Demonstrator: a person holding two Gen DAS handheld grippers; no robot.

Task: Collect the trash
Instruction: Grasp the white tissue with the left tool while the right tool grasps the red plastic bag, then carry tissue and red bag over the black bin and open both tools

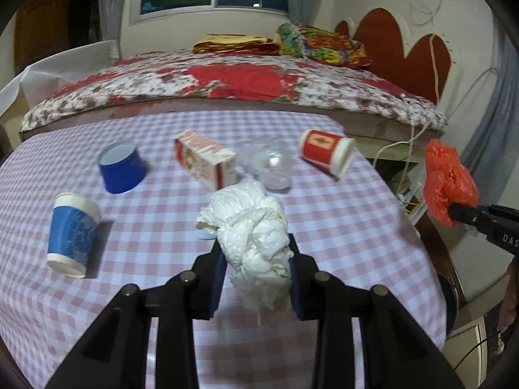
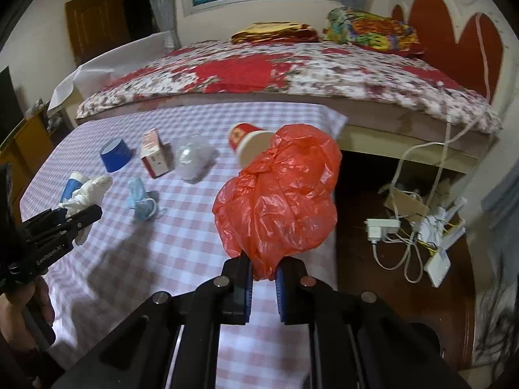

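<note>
holding litter aloft over a checked surface, the left gripper has its fingers pinching a crumpled white tissue wad, while the right gripper has its fingers pressed tight on the gathered neck of an orange plastic bag. both loads look feather-light and soft; the bag's film seems slippery, so its bunched neck is judged the safest hold. paper cups, a carton and a blue face mask lie on the surface, uncollected.
</note>
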